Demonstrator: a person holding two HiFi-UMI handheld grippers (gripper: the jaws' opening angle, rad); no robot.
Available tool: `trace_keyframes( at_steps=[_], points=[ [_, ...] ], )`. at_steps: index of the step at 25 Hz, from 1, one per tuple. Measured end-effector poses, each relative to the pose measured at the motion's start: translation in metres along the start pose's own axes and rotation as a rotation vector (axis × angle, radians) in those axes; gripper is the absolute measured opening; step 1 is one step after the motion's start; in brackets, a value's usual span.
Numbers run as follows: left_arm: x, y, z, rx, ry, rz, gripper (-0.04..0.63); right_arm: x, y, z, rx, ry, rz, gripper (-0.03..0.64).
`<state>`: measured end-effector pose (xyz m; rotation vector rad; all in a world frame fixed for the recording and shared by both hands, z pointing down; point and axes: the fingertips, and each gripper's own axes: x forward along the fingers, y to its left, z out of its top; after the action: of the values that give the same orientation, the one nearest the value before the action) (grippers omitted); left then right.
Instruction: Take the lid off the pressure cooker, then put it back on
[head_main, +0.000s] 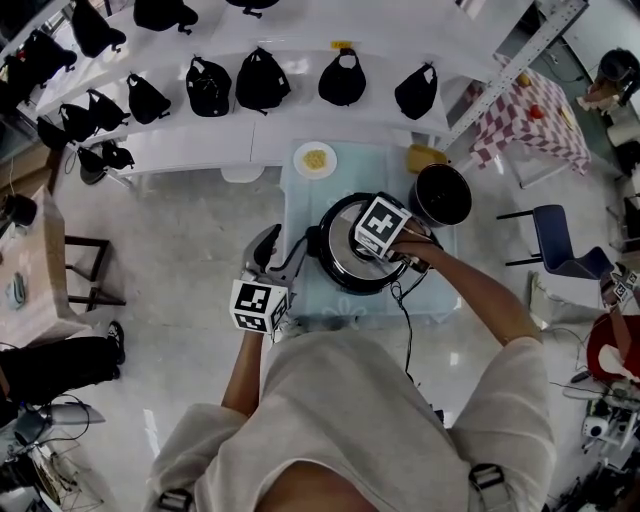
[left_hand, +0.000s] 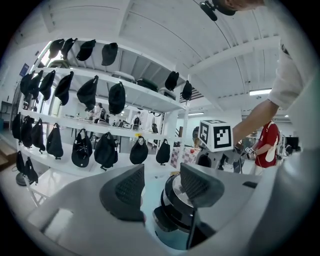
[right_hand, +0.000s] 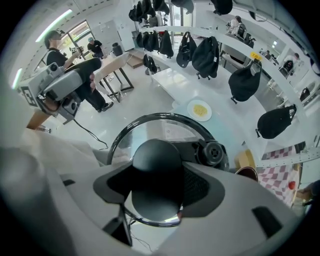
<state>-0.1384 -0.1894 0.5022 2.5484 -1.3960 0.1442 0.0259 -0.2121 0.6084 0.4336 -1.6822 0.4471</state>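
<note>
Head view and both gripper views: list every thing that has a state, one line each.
pressure cooker: upright on the table, lid on it.
lid: seated on the cooker; whether it is locked cannot be told.
knob: clamped by the right gripper.
right gripper: shut on the knob, pointing down.
left gripper: open, empty, beside the cooker.
black pot: upright, uncovered.
plate: holds yellow food.

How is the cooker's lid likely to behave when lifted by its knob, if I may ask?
Likely stiff and fairly heavy: the lid looks like glass in a dark rim, so also breakable. Held only at its rounded knob by the right gripper, it may tilt or slip.
</note>
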Motion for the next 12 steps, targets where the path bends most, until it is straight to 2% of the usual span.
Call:
trace_keyframes(
  at_steps=[4, 8, 12],
  points=[
    [0.004, -0.005, 0.004, 0.007, -0.005, -0.013, 0.225, -0.015, -0.004, -0.005, -0.012, 0.002, -0.028, 0.272],
    [0.008, -0.01, 0.005, 0.014, -0.005, -0.032, 0.225, -0.022, 0.008, -0.01, 0.025, -0.037, 0.026, 0.272],
    [0.02, -0.021, 0.006, 0.024, 0.003, -0.072, 0.225, -0.036, 0.005, -0.027, 0.06, -0.066, 0.019, 0.272]
  ],
)
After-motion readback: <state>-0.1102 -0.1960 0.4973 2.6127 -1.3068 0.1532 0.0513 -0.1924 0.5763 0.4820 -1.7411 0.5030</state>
